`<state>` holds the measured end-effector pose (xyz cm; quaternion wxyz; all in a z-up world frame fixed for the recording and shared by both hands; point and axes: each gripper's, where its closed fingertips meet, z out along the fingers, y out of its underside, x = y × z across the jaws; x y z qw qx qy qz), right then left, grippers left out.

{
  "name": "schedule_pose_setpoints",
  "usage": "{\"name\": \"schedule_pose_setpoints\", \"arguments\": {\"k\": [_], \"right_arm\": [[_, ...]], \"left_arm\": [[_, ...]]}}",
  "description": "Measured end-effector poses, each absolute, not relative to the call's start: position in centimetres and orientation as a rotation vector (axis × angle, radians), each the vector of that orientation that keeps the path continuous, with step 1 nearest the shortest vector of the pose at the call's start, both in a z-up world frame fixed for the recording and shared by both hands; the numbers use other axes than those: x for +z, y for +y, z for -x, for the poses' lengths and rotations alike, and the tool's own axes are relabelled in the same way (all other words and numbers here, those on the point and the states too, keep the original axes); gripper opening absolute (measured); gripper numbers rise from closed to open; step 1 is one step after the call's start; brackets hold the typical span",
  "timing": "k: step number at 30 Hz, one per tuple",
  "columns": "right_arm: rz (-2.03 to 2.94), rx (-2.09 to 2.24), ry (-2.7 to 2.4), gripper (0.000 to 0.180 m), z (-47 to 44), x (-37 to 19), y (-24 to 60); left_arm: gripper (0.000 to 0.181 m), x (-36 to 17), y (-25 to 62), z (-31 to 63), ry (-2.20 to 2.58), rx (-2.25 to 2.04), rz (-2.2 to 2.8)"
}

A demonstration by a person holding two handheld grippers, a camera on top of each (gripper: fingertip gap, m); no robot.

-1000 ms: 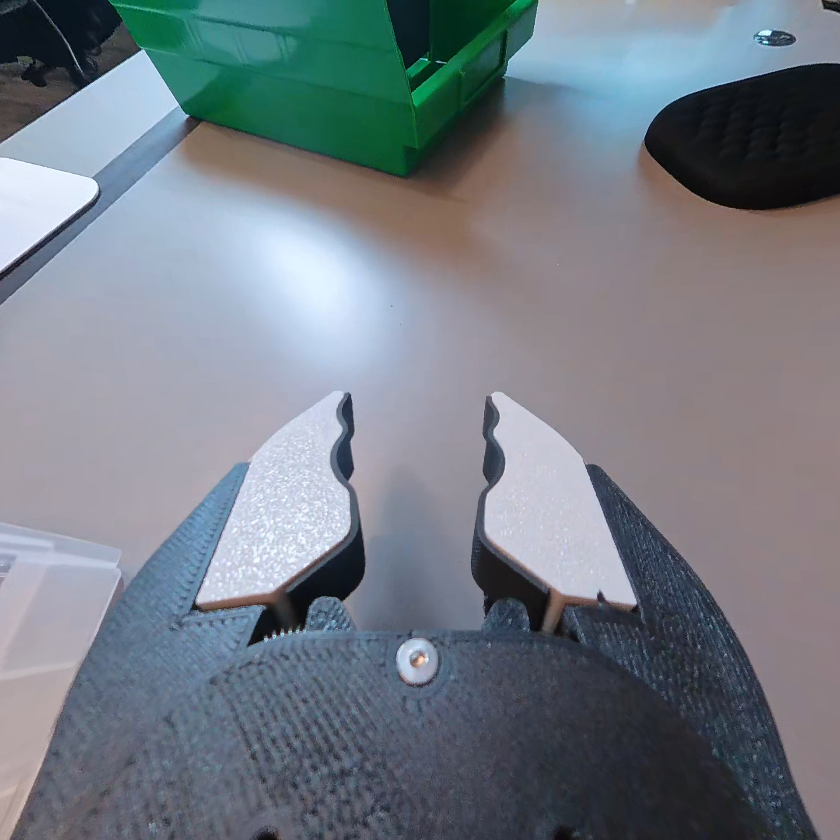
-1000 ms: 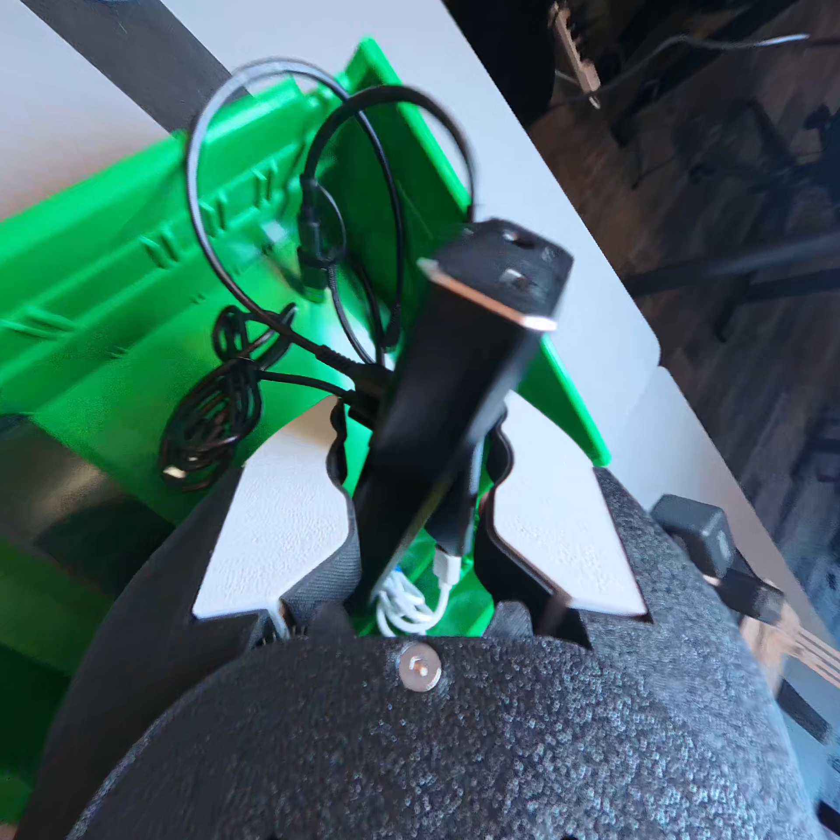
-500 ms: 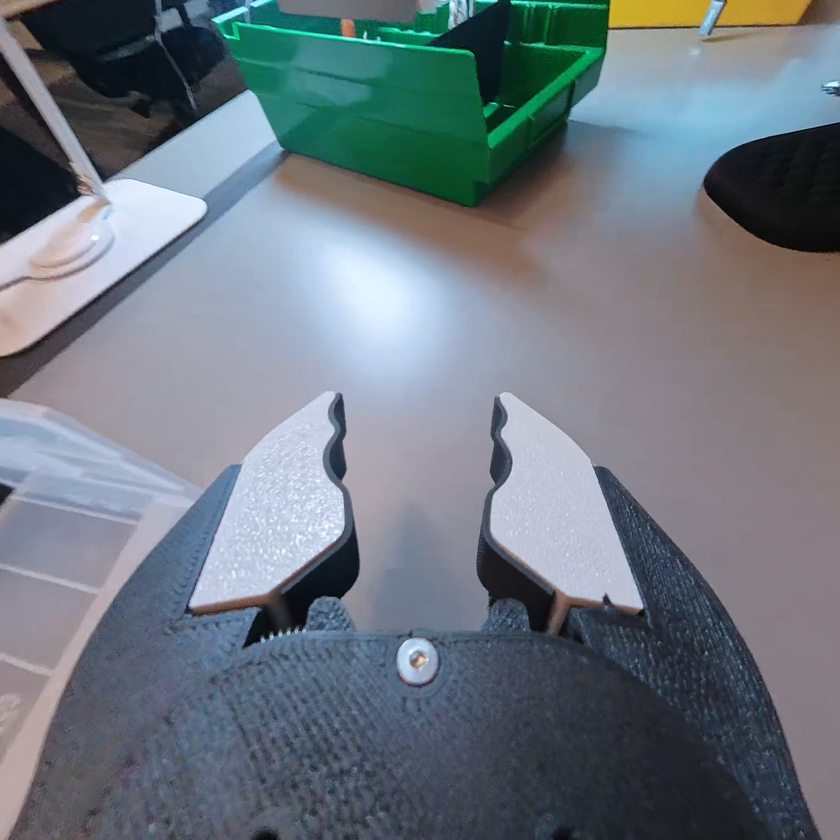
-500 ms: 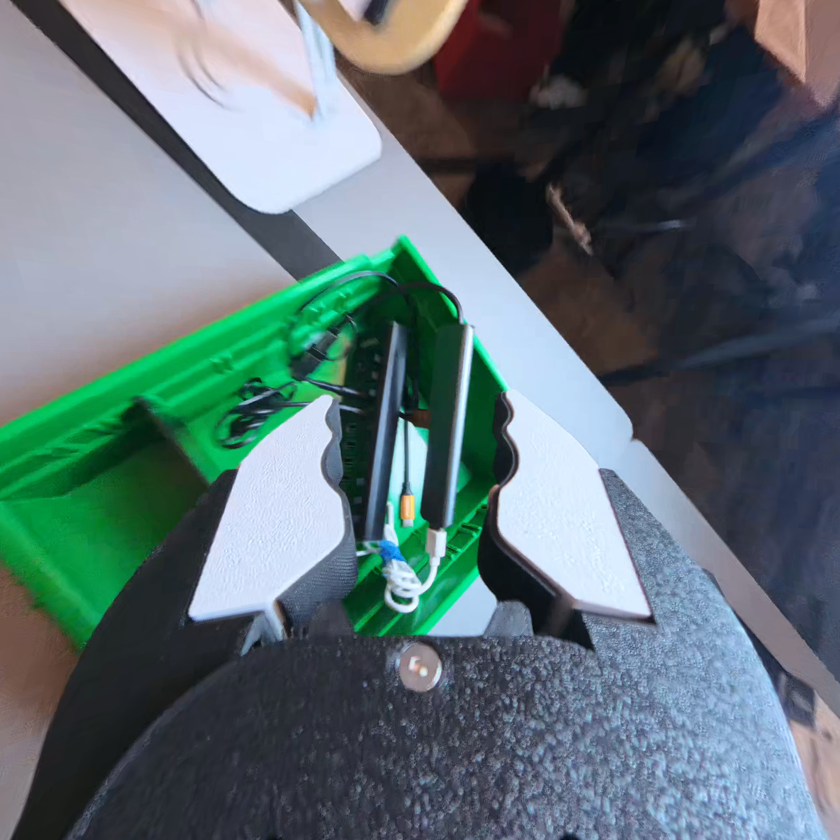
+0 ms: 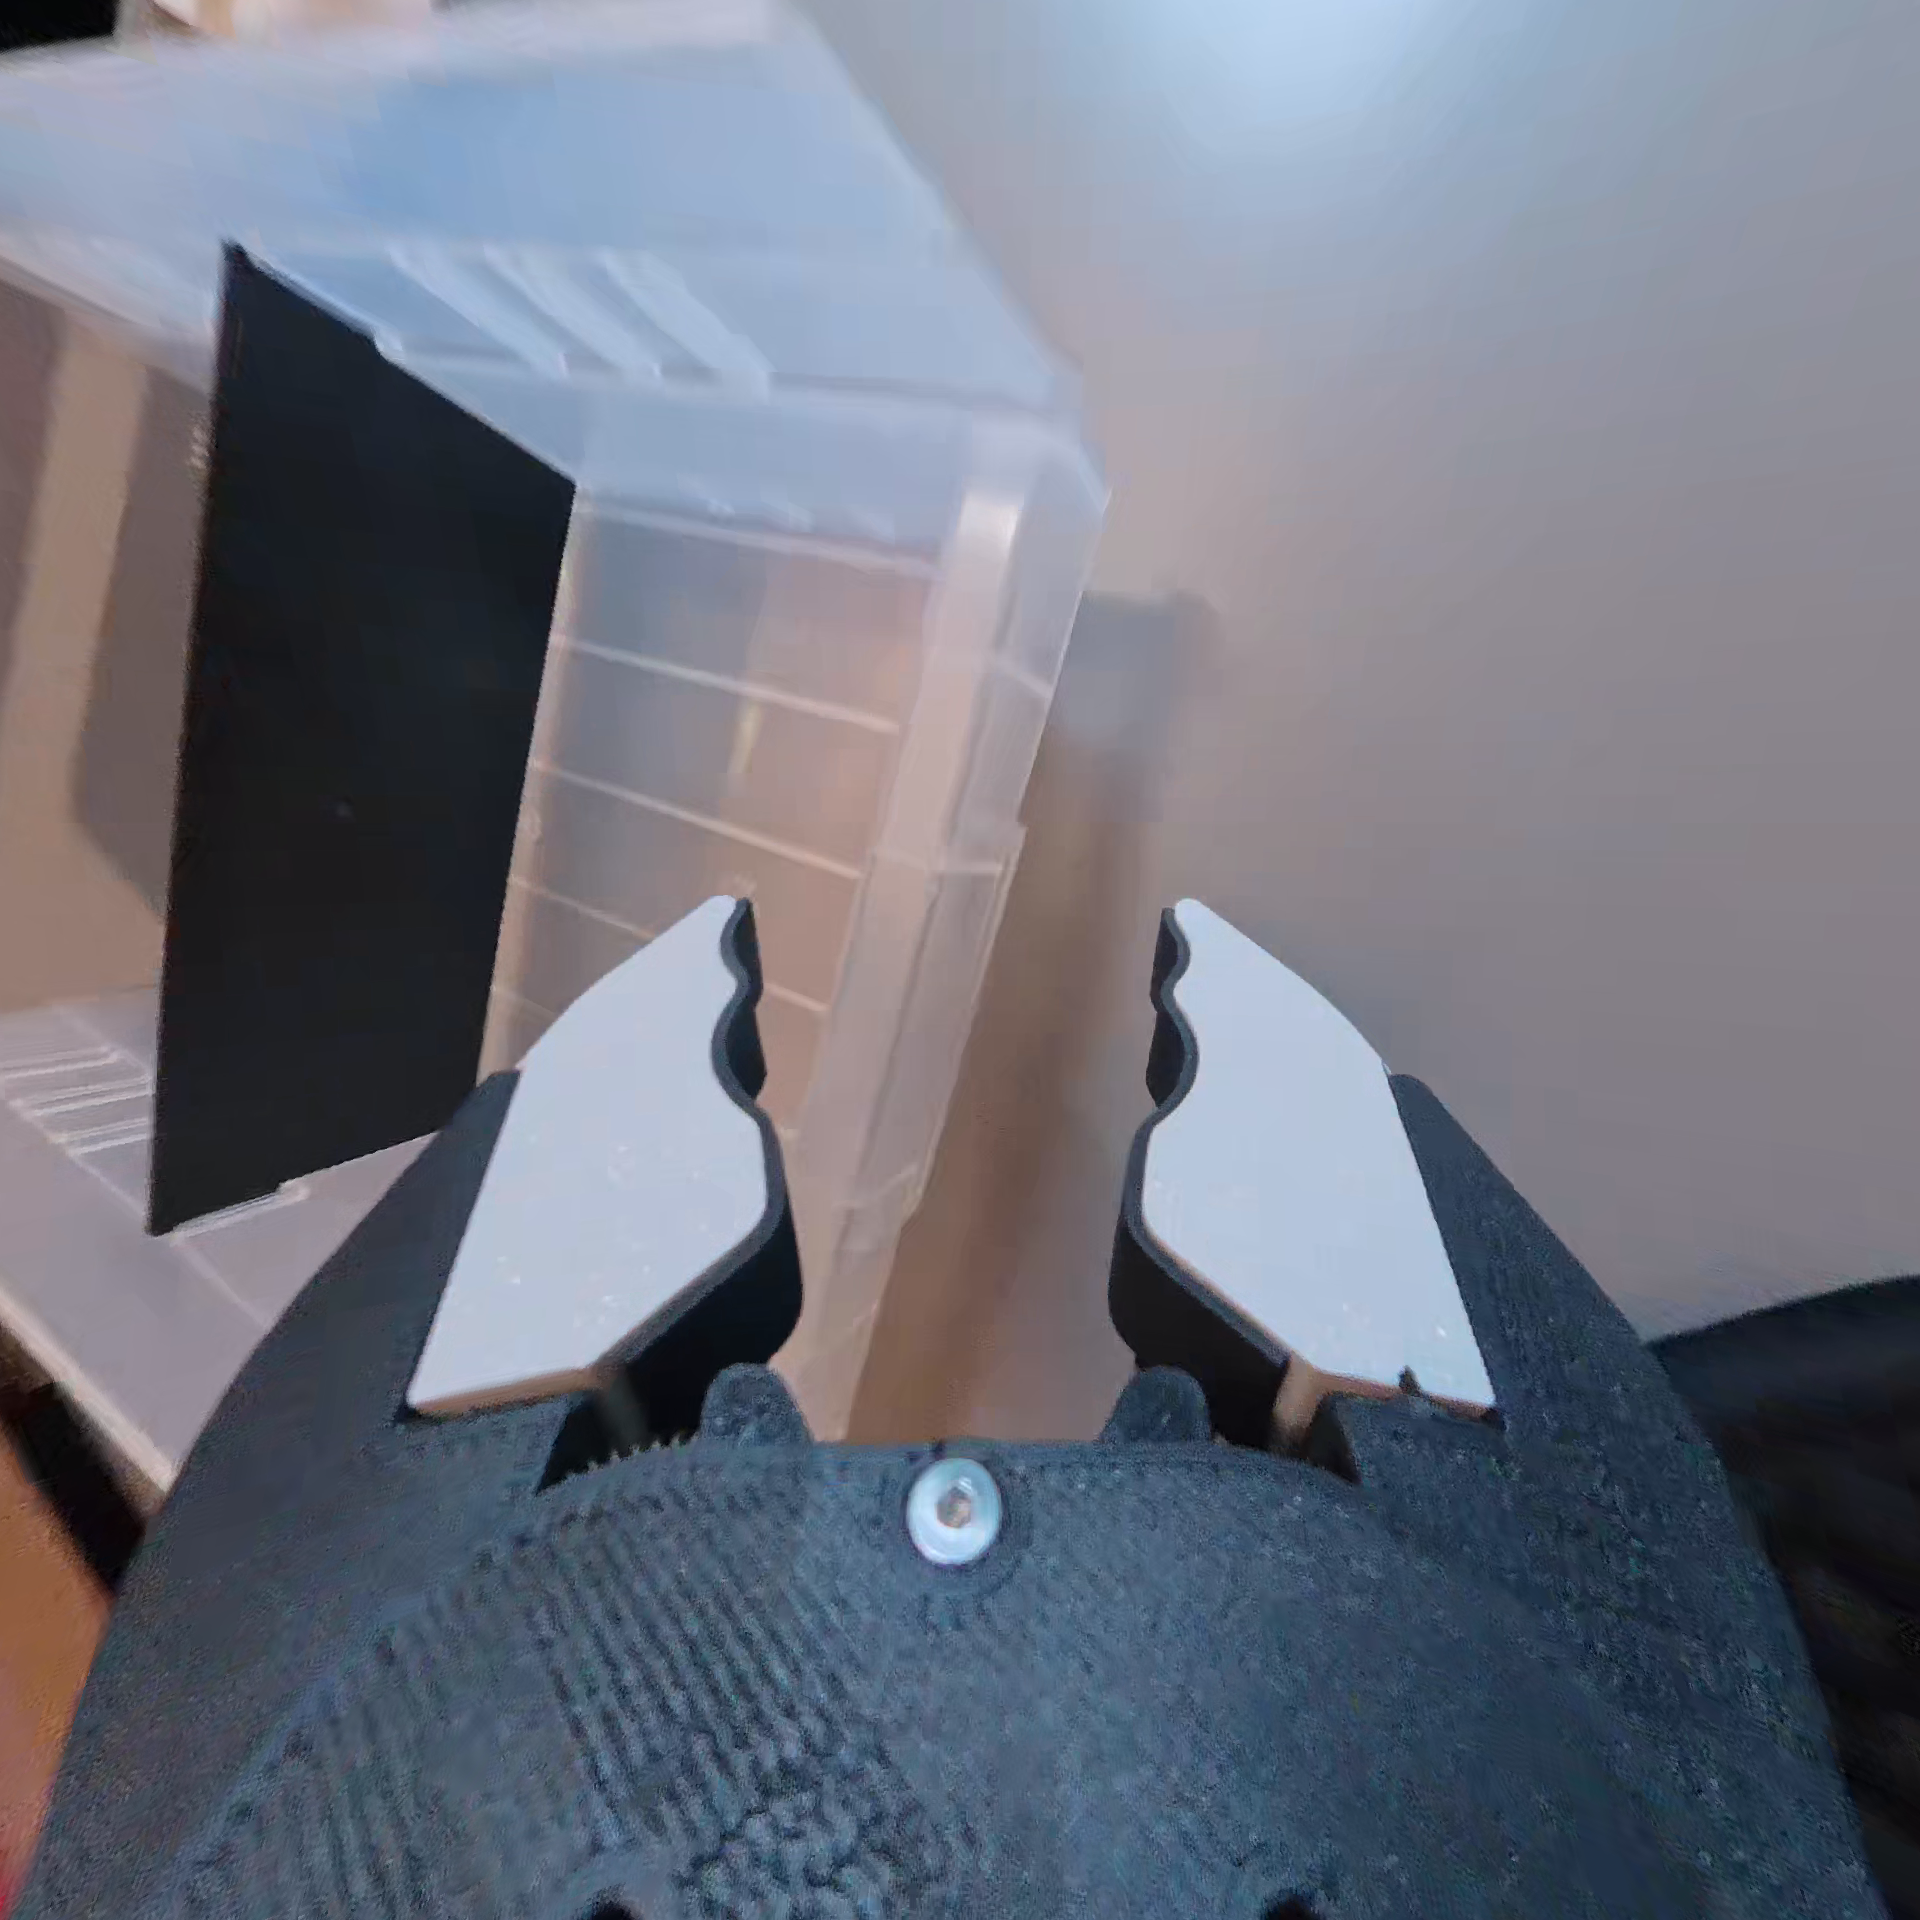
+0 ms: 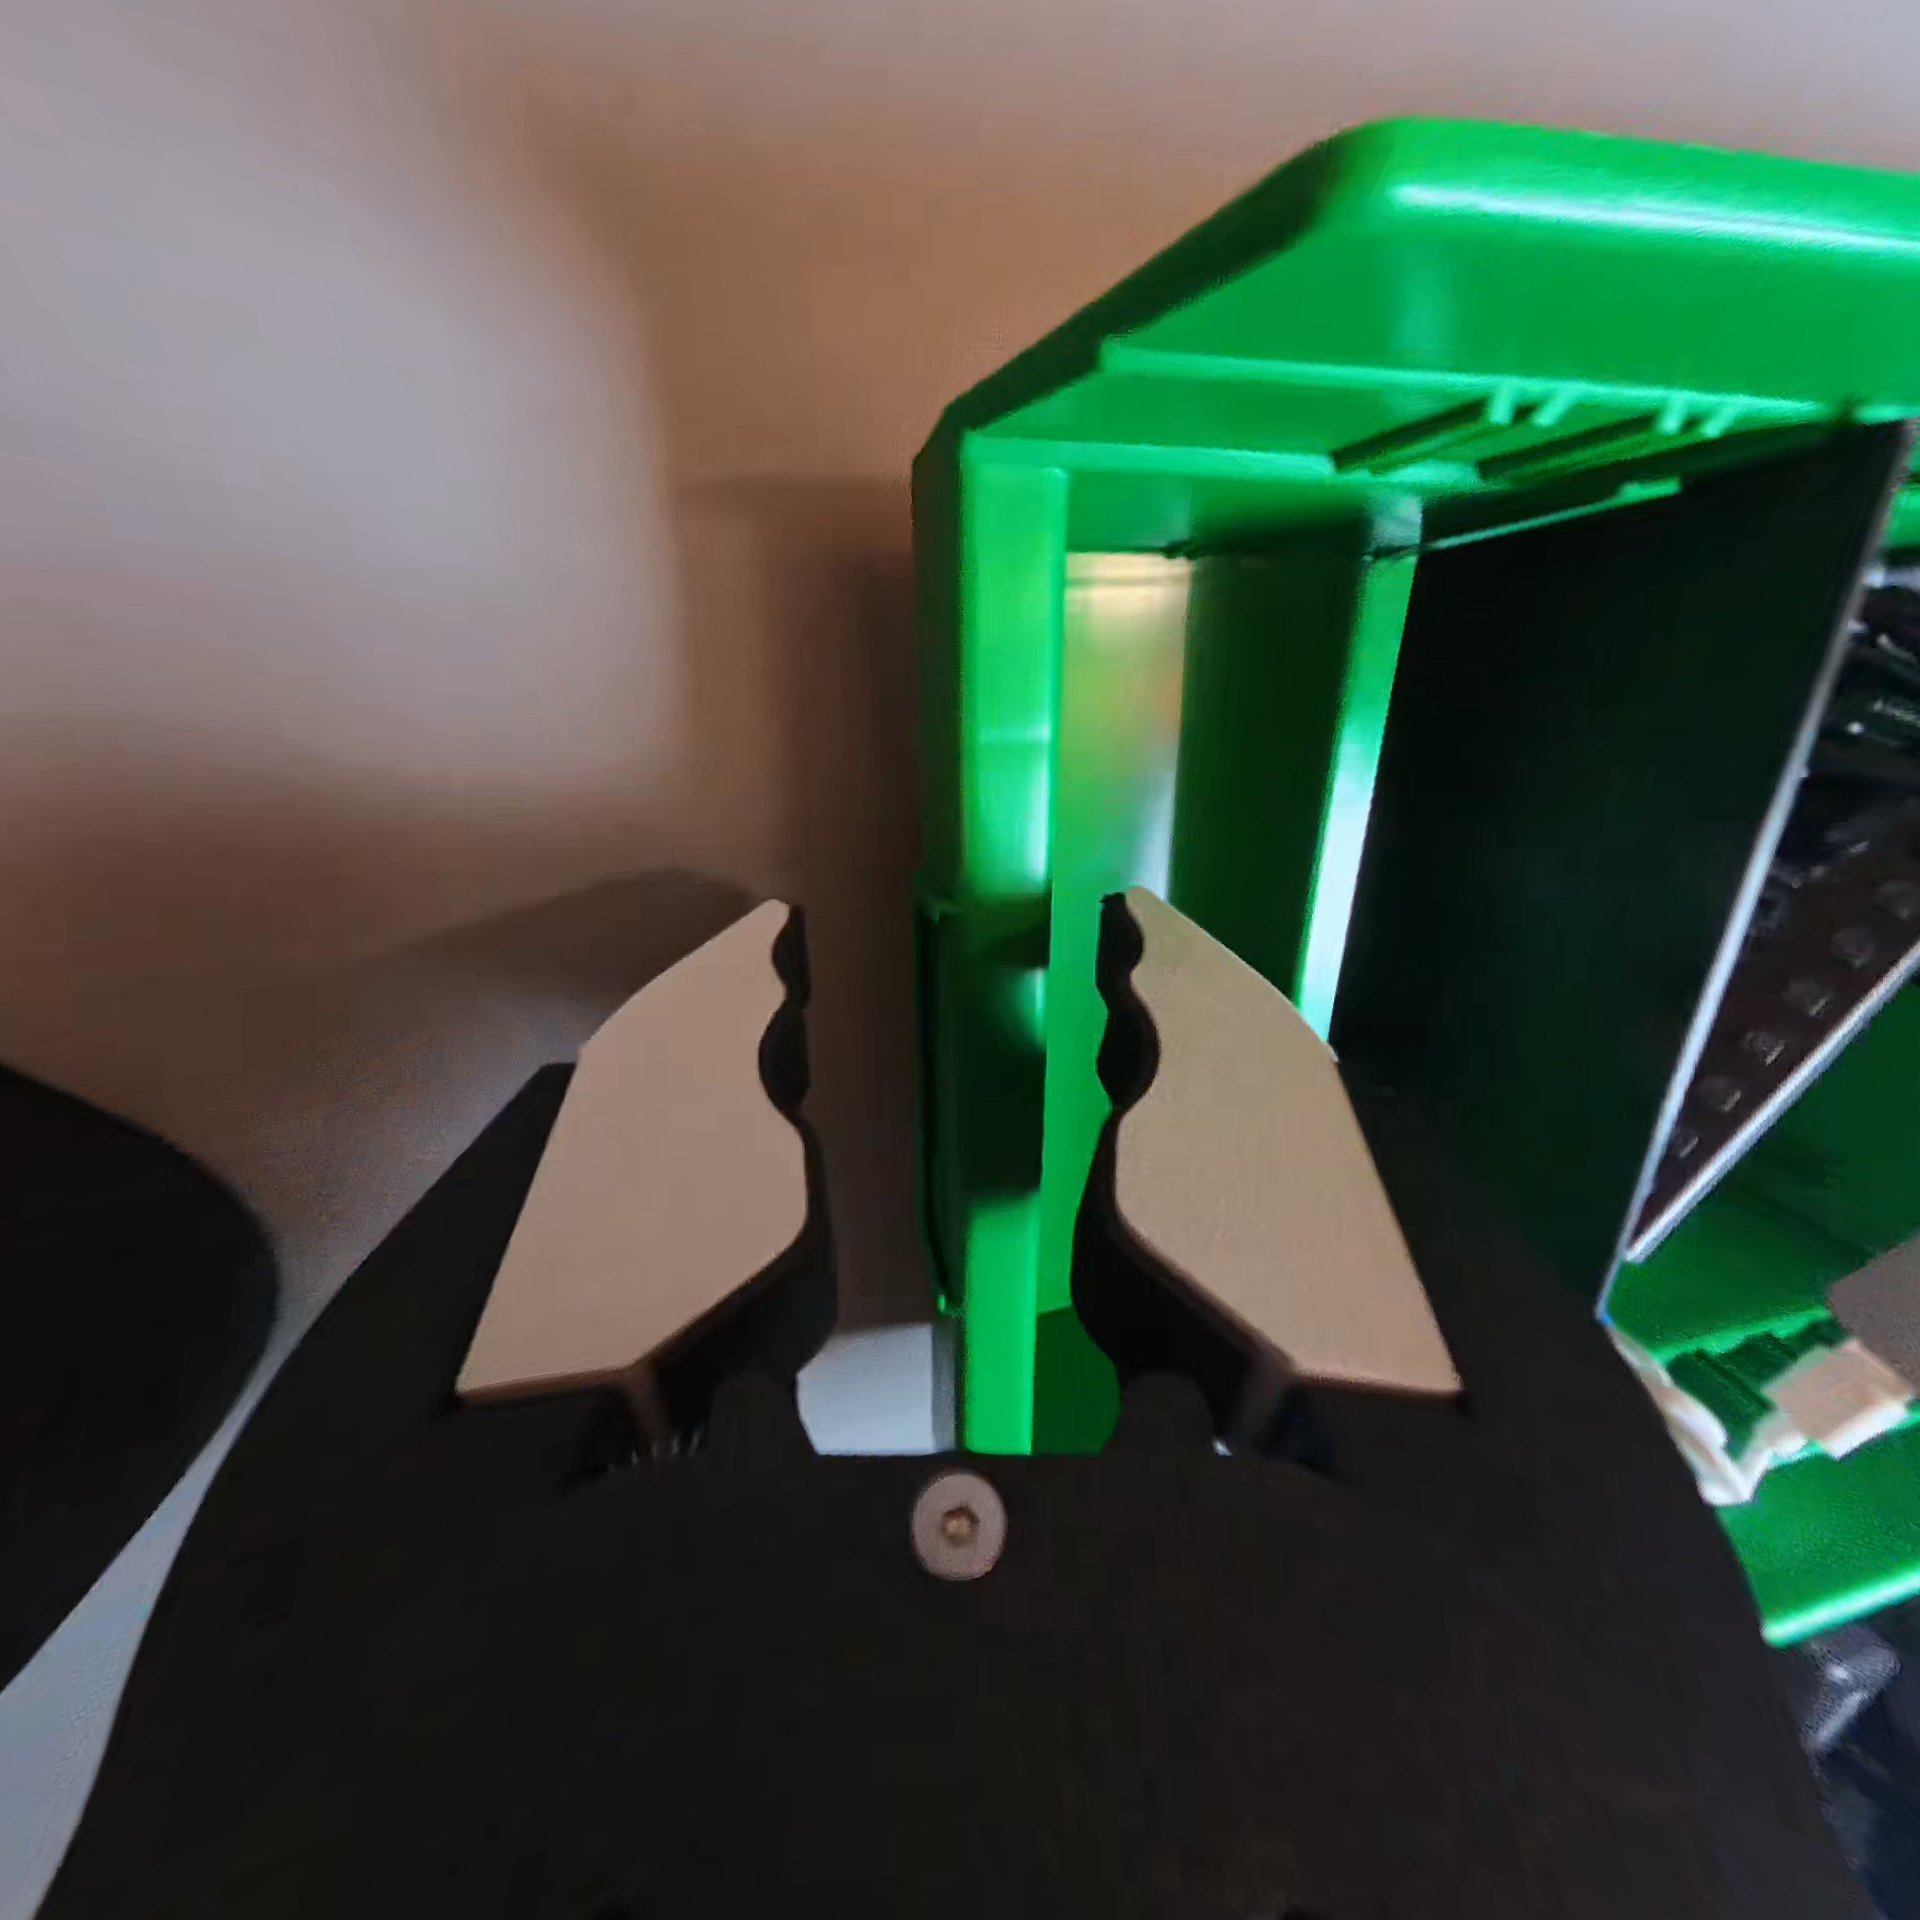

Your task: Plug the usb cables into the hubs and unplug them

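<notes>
Right gripper (image 6: 951,914) empty, jaws apart; hub (image 6: 1766,1049) slanting in green bin (image 6: 1558,260).

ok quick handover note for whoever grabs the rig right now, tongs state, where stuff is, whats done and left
Left tongs: open, empty, beside the clear plastic bin with a black divider.
Right tongs: open, empty, at the green bin corner.
A hub lies in the green bin behind its black divider; white connectors sit nearer.
Nothing is held; whether any plugging is done can't be told.

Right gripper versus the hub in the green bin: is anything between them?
Yes. The right gripper, open and empty, faces the green bin's corner wall, and a black divider stands between it and the hub beyond.
</notes>
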<state>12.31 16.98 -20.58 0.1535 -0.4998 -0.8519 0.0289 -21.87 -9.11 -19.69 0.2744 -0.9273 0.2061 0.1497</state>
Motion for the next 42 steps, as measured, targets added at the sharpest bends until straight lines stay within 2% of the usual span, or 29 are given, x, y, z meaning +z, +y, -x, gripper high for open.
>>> {"name": "schedule_pose_setpoints", "arguments": {"k": [1, 2, 3, 6, 10, 19, 22, 24, 27, 30, 31, 34, 37, 40, 42], "right_arm": [[1.398, 0.037, -2.449, 0.047, -11.9, -21.2, 17.2], [1.343, -0.004, -2.452, 0.033, -11.4, -21.5, 17.4], [1.286, -0.009, -2.469, 0.027, -10.9, -21.8, 17.1], [1.201, -0.105, -2.473, 0.028, -10.3, -21.7, 17.0], [1.11, -0.126, -2.471, 0.029, -11.1, -21.7, 15.8], [0.875, -0.049, -2.433, 0.03, -11.9, -21.4, 6.7], [0.861, -0.07, -2.267, 0.033, -11.0, -20.2, 4.3], [0.933, 0.131, -2.145, 0.033, -11.0, -18.0, 1.5], [1.115, 0.383, -1.868, 0.033, -13.2, -13.3, 1.0], [1.348, 0.54, -1.495, 0.037, -17.9, -10.2, 5.3], [1.425, 0.578, -1.347, 0.044, -19.5, -9.6, 7.4], [1.611, 0.71, -1.031, 0.059, -22.7, -10.4, 11.7], [1.746, 0.77, -1.0, 0.064, -22.1, -13.4, 13.0], [1.763, 0.734, -1.053, 0.055, -20.2, -14.8, 13.9], [1.728, 0.651, -1.077, 0.029, -19.1, -15.2, 15.1]], "left_arm": [[0.071, -20.5, -9.2, 22.6, 0.595, 0.457, 2.533], [0.068, -21.2, -9.4, 23.2, 0.64, 0.488, 2.572], [0.057, -21.7, -9.4, 23.5, 0.667, 0.5, 2.591], [0.034, -22.1, -8.9, 24.0, 0.736, 0.518, 2.59], [0.031, -22.0, -7.7, 22.3, 0.89, 0.539, 2.466], [0.03, -21.8, -5.5, 11.5, 1.185, 0.414, 2.265], [0.031, -21.6, -3.6, 8.3, 1.255, 0.439, 2.163], [0.037, -21.2, -2.6, 7.1, 1.283, 0.487, 2.074], [0.048, -19.6, -2.5, 6.6, 1.137, 0.469, 2.062], [0.045, -16.2, -3.3, 3.5, 0.856, 0.26, 1.978], [0.045, -15.2, -3.6, 1.9, 0.746, 0.144, 1.955], [0.047, -13.3, -3.5, -3.3, 0.464, -0.184, 1.885], [0.056, -13.7, -1.1, -6.1, 0.262, -0.263, 1.85], [0.055, -14.7, 2.3, -6.5, 0.164, -0.199, 1.862], [0.041, -15.2, 4.2, -6.2, 0.125, -0.152, 1.882]]}}
